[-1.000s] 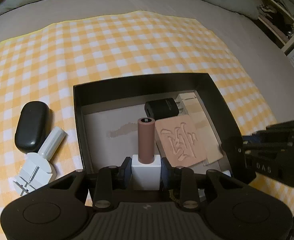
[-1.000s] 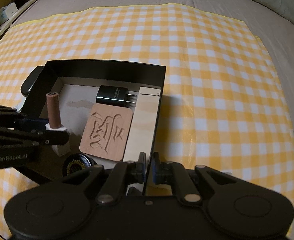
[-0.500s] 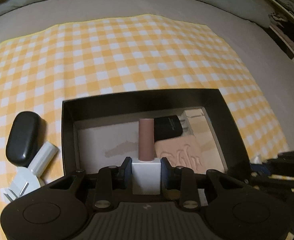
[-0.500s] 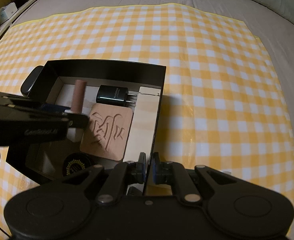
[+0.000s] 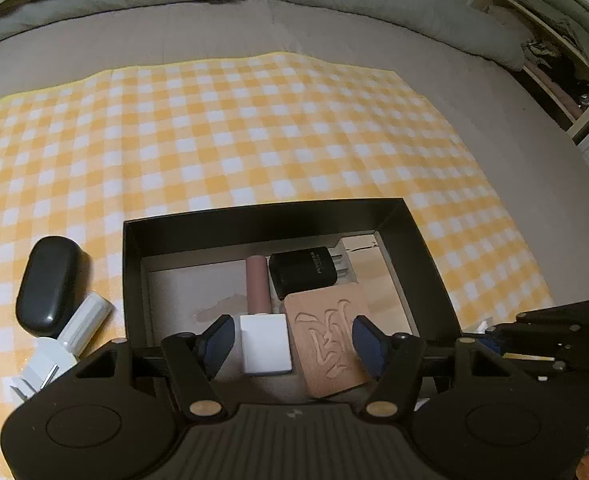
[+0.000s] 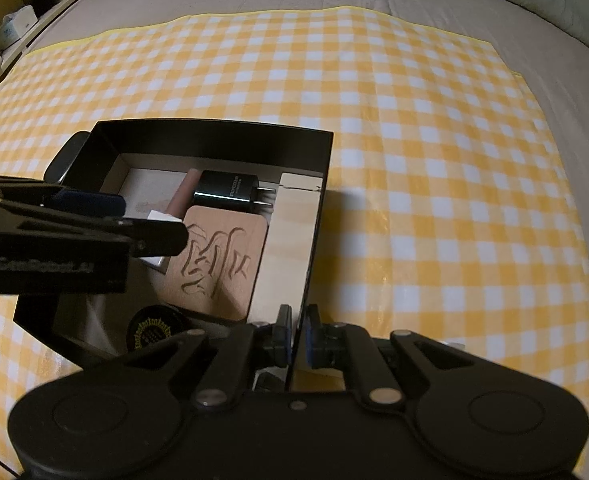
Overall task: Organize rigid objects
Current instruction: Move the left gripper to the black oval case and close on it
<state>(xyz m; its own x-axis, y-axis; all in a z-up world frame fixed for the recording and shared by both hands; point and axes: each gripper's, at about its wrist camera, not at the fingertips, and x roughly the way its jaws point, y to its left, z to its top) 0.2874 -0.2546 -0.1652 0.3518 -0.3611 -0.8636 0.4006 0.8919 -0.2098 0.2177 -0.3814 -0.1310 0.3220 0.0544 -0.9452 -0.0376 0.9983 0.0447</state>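
Note:
A black open box (image 5: 262, 216) lies on a yellow checked cloth. On its floor lies a bottle with a white square base (image 5: 265, 344) and a brown cylinder top (image 5: 257, 284), beside a black charger (image 5: 306, 272), a carved wooden coaster (image 5: 328, 340) and a pale wooden board (image 6: 290, 240). My left gripper (image 5: 293, 340) hangs over the box. Its jaws are opening, with the white base between them and no pad pressing on it. My right gripper (image 6: 299, 344) is shut on the box's thin right wall (image 6: 314, 240) near the front corner.
Left of the box, on the cloth, lie a black oval case (image 5: 50, 284) and a white tool (image 5: 74, 332). A round black tin with a yellow pattern (image 6: 156, 328) sits in the box's near corner. Grey bedding surrounds the cloth (image 6: 434, 140), and shelves stand at the far right.
The left gripper held the bottle upright over the box, then lowered it in. Its jaws have now spread off the white base. The right gripper has kept its hold.

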